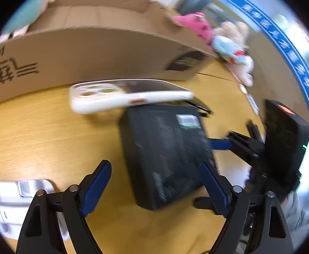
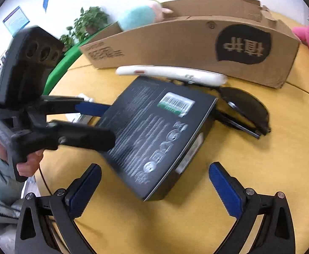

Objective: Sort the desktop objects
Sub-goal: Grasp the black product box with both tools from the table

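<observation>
A black printed box (image 1: 165,154) (image 2: 154,131) lies on the wooden table (image 1: 38,131) (image 2: 260,169). A white phone case (image 1: 129,95) (image 2: 171,74) rests with one end on the box's far edge. Black sunglasses (image 2: 245,108) lie to the right of the box. My left gripper (image 1: 156,188) is open, its right finger against the box's near corner; in the right wrist view (image 2: 101,122) it reaches the box's left side. My right gripper (image 2: 154,188) is open with the box's near corner between its fingers; in the left wrist view (image 1: 228,141) it sits at the box's right.
An open cardboard carton (image 1: 91,48) (image 2: 196,44) stands behind the objects. Plush toys (image 1: 217,40) lie right of it, another (image 2: 141,14) behind it. A white plastic stand (image 1: 10,203) lies at the near left. A potted plant (image 2: 86,25) stands at the back.
</observation>
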`<state>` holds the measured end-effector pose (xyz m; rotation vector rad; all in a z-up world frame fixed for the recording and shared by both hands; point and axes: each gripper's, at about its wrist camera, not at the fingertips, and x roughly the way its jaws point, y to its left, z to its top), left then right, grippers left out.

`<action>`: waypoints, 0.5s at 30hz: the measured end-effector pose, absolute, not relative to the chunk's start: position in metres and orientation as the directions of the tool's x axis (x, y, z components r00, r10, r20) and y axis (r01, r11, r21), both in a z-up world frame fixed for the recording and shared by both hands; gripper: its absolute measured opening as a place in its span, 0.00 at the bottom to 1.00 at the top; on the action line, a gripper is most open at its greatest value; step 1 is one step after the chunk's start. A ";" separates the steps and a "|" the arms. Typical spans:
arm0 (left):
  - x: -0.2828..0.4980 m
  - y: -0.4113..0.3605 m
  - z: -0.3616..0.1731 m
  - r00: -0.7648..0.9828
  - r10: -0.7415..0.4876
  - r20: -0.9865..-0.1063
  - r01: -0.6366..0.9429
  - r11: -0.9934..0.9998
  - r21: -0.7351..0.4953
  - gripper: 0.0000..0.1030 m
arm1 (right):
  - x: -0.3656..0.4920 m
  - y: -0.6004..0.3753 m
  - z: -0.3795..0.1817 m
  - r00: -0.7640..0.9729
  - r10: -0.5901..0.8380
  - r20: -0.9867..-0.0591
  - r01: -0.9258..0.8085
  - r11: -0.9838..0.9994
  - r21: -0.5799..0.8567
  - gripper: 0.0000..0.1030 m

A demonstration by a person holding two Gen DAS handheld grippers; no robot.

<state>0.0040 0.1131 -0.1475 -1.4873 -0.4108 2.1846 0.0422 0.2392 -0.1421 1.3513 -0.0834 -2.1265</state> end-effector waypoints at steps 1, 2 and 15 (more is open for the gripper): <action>0.000 0.112 -0.151 -0.303 0.538 -0.786 -0.197 -0.843 -0.501 0.83 | 0.039 0.239 -0.141 -0.298 -0.526 -0.796 0.457 -0.811 0.365 1.00; -0.003 0.114 -0.153 -0.296 0.561 -0.774 -0.201 -0.828 -0.523 0.83 | 0.038 0.236 -0.140 -0.301 -0.527 -0.795 0.461 -0.810 0.363 1.00; 0.029 0.105 -0.155 -0.246 0.595 -0.765 -0.200 -0.803 -0.561 0.71 | 0.061 0.233 -0.129 -0.288 -0.577 -0.764 0.546 -0.755 0.364 1.00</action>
